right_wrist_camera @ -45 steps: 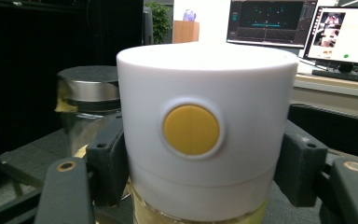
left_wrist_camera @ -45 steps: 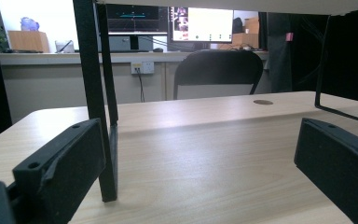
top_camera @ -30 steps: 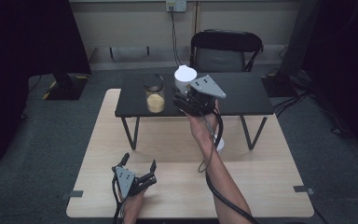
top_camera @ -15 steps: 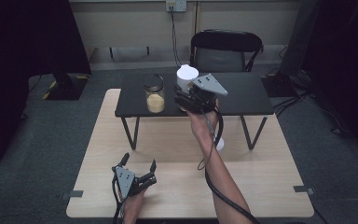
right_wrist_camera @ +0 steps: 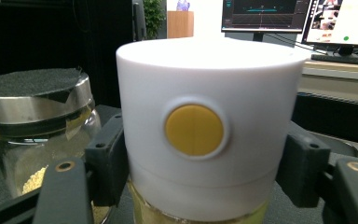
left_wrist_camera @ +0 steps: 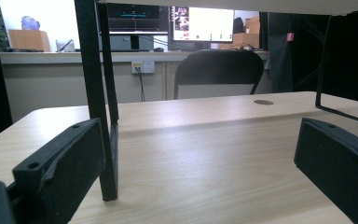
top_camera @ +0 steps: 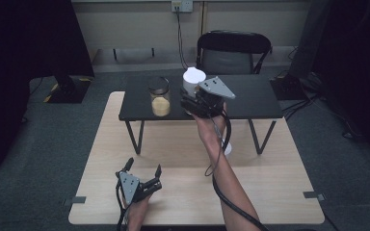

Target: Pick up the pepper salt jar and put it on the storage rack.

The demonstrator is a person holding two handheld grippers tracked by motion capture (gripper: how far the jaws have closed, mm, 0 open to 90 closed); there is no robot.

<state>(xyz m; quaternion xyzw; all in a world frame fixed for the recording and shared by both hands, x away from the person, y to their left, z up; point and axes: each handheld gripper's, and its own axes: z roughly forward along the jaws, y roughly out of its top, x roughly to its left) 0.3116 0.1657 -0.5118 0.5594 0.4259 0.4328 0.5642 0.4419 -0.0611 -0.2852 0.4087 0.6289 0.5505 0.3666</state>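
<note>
A jar with a white lid (top_camera: pixel 192 78) (right_wrist_camera: pixel 205 126) that bears a yellow dot stands on the black raised shelf (top_camera: pixel 250 96). My right gripper (top_camera: pixel 190 97) (right_wrist_camera: pixel 200 175) reaches it from the near side. Its jaws have just been opening a little, with the jar between them, and the pads (right_wrist_camera: pixel 109 154) still lie against the jar's sides. Beside it at the left stands a glass jar (top_camera: pixel 160 98) (right_wrist_camera: pixel 32 135) with a dark lid and yellow grains inside. My left gripper (top_camera: pixel 143 166) (left_wrist_camera: pixel 200 163) rests on the wooden table (top_camera: pixel 183 192) near its front edge, open and holding nothing.
A black leg (left_wrist_camera: pixel 98 102) of the shelf stands just ahead of the left gripper's left jaw. A black chair (top_camera: pixel 233 50) is behind the shelf. Something small and white (top_camera: pixel 227 147) lies on the table under the shelf, beside the right forearm.
</note>
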